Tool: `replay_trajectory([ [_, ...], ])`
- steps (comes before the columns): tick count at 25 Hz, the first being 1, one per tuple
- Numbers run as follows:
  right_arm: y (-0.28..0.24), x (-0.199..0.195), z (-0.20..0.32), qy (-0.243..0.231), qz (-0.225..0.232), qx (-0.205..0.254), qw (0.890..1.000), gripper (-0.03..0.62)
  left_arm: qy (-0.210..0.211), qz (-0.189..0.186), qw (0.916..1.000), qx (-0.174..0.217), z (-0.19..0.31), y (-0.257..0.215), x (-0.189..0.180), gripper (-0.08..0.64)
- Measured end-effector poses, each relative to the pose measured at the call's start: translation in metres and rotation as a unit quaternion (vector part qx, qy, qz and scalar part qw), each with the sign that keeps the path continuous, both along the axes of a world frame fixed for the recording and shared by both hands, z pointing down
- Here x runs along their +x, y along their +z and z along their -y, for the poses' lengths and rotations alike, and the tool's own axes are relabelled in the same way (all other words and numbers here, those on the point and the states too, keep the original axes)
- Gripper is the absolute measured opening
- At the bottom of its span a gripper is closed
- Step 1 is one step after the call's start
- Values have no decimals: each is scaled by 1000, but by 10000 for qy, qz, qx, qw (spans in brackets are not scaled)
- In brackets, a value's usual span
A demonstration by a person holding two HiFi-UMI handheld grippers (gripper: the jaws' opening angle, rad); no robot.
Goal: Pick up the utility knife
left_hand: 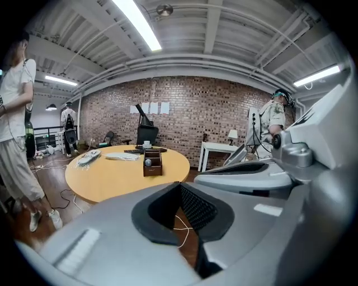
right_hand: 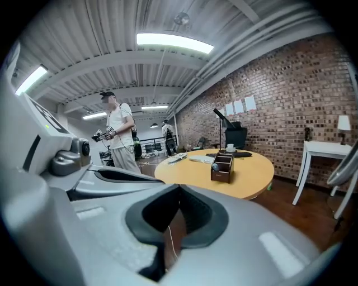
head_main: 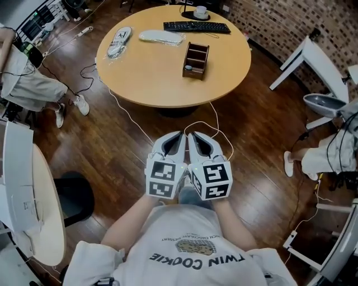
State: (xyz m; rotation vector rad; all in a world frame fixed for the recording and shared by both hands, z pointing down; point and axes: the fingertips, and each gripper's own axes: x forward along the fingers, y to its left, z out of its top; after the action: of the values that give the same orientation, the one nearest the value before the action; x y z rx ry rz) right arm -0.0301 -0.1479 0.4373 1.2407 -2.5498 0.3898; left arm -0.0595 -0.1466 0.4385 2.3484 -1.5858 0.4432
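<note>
A brown wooden organizer stands on the round tan table, also in the left gripper view and the right gripper view. A small grey-blue item rests in its near compartment; I cannot tell whether it is the utility knife. My left gripper and right gripper are held side by side close to my chest, over the wooden floor, short of the table. Both point toward the table. The left gripper's and the right gripper's jaws meet at their tips with nothing between them.
On the table lie a black keyboard, a cup on a saucer, and two white wrapped items. White cables trail over the floor. A person sits at left; white desks stand at right and left.
</note>
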Motion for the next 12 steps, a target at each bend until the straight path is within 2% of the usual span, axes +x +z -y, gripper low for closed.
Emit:
replay_trajectory([
  [6, -7, 11, 28, -255, 63, 52, 9996, 0, -165, 137, 9997, 127, 30, -8, 14, 6],
  [9, -13, 20, 41, -231, -10, 213, 9995, 0, -208, 327, 9990, 231, 43, -12, 25, 6],
  [12, -16, 28, 52, -174, 115, 236, 9995, 0, -171, 370, 9987, 322, 53, -18, 33, 6],
])
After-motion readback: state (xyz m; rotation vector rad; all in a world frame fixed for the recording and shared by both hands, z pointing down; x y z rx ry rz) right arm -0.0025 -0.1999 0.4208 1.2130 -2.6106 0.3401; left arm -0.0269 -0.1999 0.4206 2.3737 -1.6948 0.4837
